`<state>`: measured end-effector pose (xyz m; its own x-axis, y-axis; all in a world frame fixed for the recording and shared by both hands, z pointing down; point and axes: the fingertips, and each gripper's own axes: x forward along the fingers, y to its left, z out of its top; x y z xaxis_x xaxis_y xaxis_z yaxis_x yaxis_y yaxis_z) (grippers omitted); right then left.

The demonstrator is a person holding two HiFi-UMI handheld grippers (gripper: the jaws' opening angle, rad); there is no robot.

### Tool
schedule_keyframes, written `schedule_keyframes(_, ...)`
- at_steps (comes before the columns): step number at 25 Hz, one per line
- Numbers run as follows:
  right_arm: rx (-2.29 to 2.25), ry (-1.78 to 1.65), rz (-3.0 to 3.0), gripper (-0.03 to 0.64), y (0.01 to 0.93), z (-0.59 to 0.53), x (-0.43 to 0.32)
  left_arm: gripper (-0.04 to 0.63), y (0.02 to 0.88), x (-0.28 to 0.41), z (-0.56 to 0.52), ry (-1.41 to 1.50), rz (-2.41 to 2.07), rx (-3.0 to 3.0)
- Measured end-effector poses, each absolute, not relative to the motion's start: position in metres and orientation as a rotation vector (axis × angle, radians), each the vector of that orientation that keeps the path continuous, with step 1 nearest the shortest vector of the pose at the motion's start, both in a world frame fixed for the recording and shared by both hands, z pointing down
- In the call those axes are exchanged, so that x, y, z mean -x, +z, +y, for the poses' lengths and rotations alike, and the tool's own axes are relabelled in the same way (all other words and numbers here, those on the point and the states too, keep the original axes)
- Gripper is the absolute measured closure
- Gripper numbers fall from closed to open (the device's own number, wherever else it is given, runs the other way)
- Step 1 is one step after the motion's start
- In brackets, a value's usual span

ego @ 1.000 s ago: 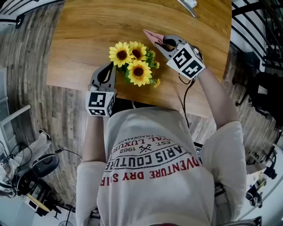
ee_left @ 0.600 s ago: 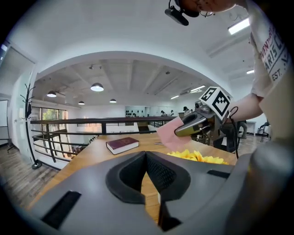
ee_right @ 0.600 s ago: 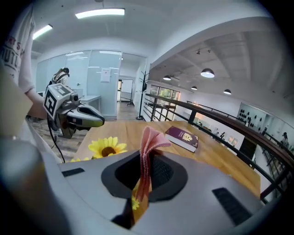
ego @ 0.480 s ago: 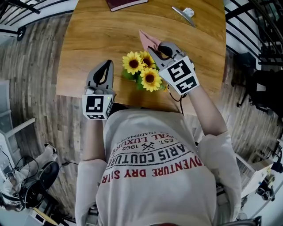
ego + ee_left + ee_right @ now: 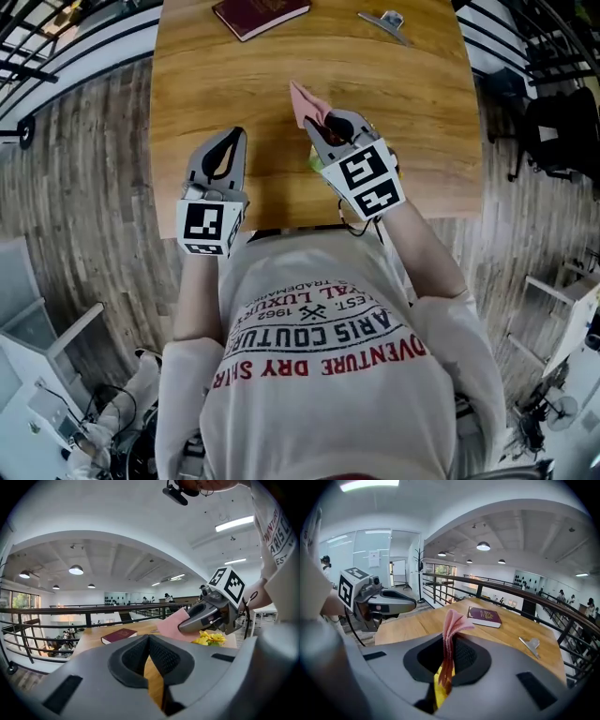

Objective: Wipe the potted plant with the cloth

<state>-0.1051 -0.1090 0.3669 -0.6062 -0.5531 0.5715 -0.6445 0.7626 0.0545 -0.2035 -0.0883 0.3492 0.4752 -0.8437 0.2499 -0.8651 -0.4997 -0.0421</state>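
Observation:
The pink cloth (image 5: 304,99) sticks out of my right gripper (image 5: 317,120), whose jaws are shut on it; in the right gripper view the folded cloth (image 5: 450,629) stands between the pads. The potted plant's yellow sunflowers (image 5: 212,638) sit just under that gripper, and in the head view it covers them almost wholly. A yellow petal (image 5: 437,689) shows below the right jaws. My left gripper (image 5: 228,135) hovers to the left of the plant, shut with nothing in it (image 5: 149,640).
The wooden table (image 5: 422,112) carries a dark red book (image 5: 258,11) at its far edge and a metal clip (image 5: 384,21) at the far right. A railing (image 5: 520,595) runs behind the table. The person's torso fills the near side.
Both grippers have lifted. The right one, still holding the cloth, has come over the sunflowers and hides them. The left one has drawn away from the plant to the left.

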Motion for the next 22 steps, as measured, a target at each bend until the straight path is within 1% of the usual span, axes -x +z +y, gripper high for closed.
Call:
schedule_keyframes(6, -1.012, 0.369, -2.324, 0.58, 0.403, -0.073, 0.147, 0.58, 0.376, 0.23, -0.068, 0.454, -1.342, -2.676)
schedule_keyframes(10, -1.139, 0.477, -2.24, 0.58, 0.439, -0.055, 0.155, 0.58, 0.397, 0.245, -0.05, 0.516, -1.254, -2.679)
schedule_keyframes(18, -1.52, 0.595, -1.977, 0.58, 0.506, -0.054, 0.116, 0.58, 0.428, 0.26, -0.029, 0.593, -1.165, -2.669)
schedule_keyframes(22, -1.725, 0.759, -1.898, 0.58, 0.514, -0.054, 0.096, 0.58, 0.437, 0.259, -0.025, 0.609, -1.136, -2.666)
